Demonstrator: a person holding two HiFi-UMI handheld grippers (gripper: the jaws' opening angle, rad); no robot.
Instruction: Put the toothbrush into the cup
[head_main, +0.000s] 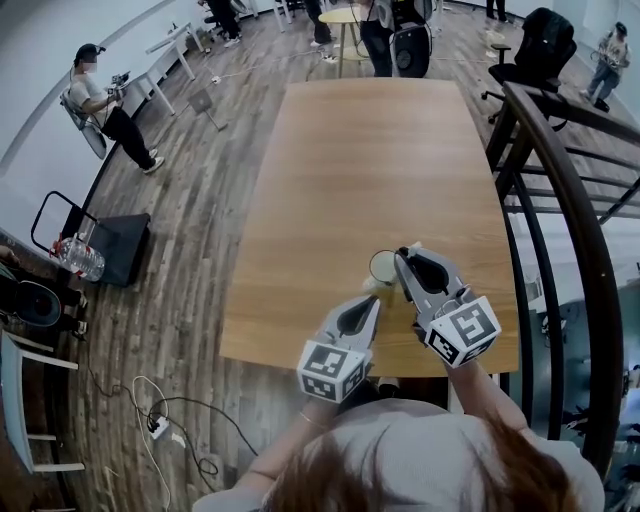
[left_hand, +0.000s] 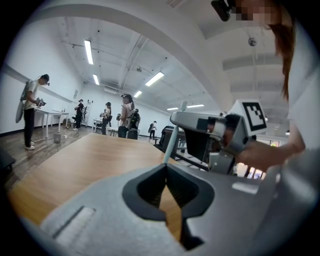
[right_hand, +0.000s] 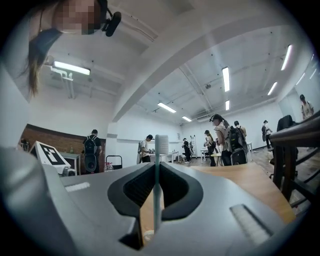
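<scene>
A pale, see-through cup (head_main: 383, 266) stands on the wooden table (head_main: 380, 160) near its front edge. My right gripper (head_main: 405, 255) reaches over the cup's right side, shut on a light toothbrush (right_hand: 158, 190). The brush stands upright between the jaws, bristle head up. A pale rim (right_hand: 147, 235) shows just below the handle. In the left gripper view the toothbrush (left_hand: 170, 145) slants up to the right gripper (left_hand: 177, 120). My left gripper (head_main: 374, 300) sits just in front of the cup with its jaw tips together (left_hand: 166, 166) and nothing between them. That view does not show the cup.
A black metal railing (head_main: 560, 200) runs along the table's right side. A person (head_main: 100, 110) stands by a desk at the far left, others at the far end of the room. A black case (head_main: 115, 245), a water bottle (head_main: 80, 258) and cables (head_main: 160, 425) lie on the floor to the left.
</scene>
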